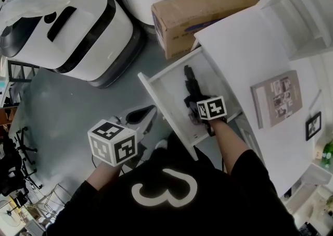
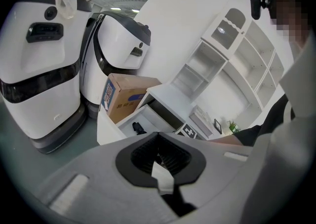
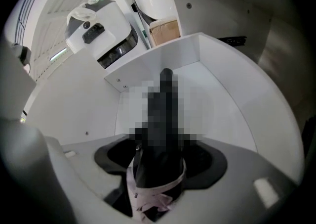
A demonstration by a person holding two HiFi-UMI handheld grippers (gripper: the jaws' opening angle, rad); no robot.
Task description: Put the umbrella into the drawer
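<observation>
Through the head view I am losing the near end of the umbrella [image 1: 189, 81] under the marker cube [image 1: 212, 108] of the right tool [image 1: 197, 112], by the drawer [image 1: 170, 88]'s near edge. In the right gripper view the umbrella's middle stretch is showing only as blur. In the left gripper view, the left tool [image 2: 160, 161]'s body is covering the drawer's near part. The booklet [image 1: 277, 97]'s print is coming through too small to tell.

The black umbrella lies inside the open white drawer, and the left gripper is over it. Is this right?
No: the right gripper, not the left, is over it, as the head view shows. The black umbrella does lie inside the open white drawer.
</observation>
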